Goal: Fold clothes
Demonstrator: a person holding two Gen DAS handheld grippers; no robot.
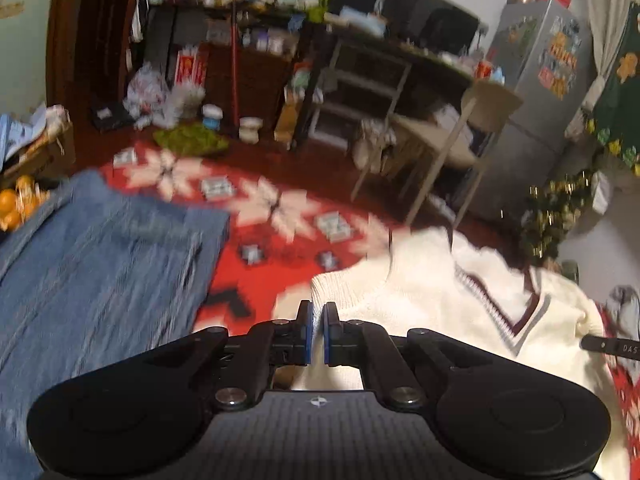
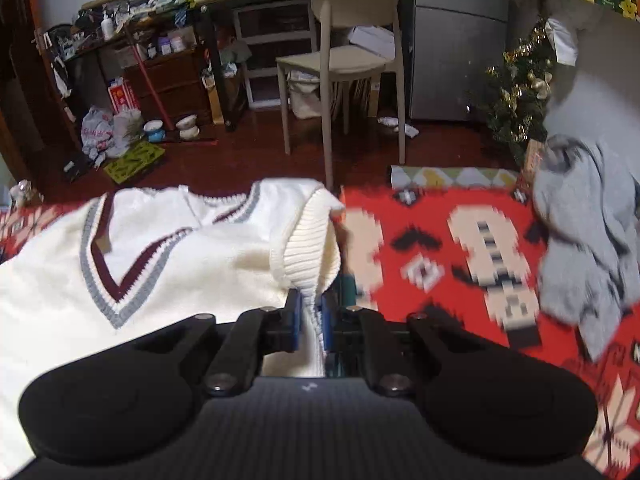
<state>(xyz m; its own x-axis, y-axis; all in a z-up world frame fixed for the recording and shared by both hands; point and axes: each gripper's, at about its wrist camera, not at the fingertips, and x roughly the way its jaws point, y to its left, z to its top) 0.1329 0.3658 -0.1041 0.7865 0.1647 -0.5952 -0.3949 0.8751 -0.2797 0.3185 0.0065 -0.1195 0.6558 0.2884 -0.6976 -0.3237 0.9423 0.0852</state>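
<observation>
The left tool point(image 1: 316, 318) has its two blue-padded fingers drawn nearly together, leaving a thin slit, pinching a cream vest point(image 1: 420, 288) at its edge. The right tool point(image 2: 310, 312) is clamped on the vest's ribbed armhole edge.

I see dark red-brown floor point(image 2: 360, 148). Beige chair point(image 2: 344, 52) at 12 o'clock in my right view, cluttered desk point(image 2: 248, 0) behind it. Silver fridge point(image 2: 452, 52) at 1 o'clock, magnets on it in the left view. Small tinsel tree point(image 2: 516, 92) at 2 o'clock by a grey wall point(image 2: 592, 96). Dark shelves point(image 2: 160, 76) at 10 o'clock, red broom point(image 2: 148, 80) leaning there, bags point(image 2: 104, 132) and green tray point(image 2: 134, 160) on floor. Dim indoor light.
</observation>
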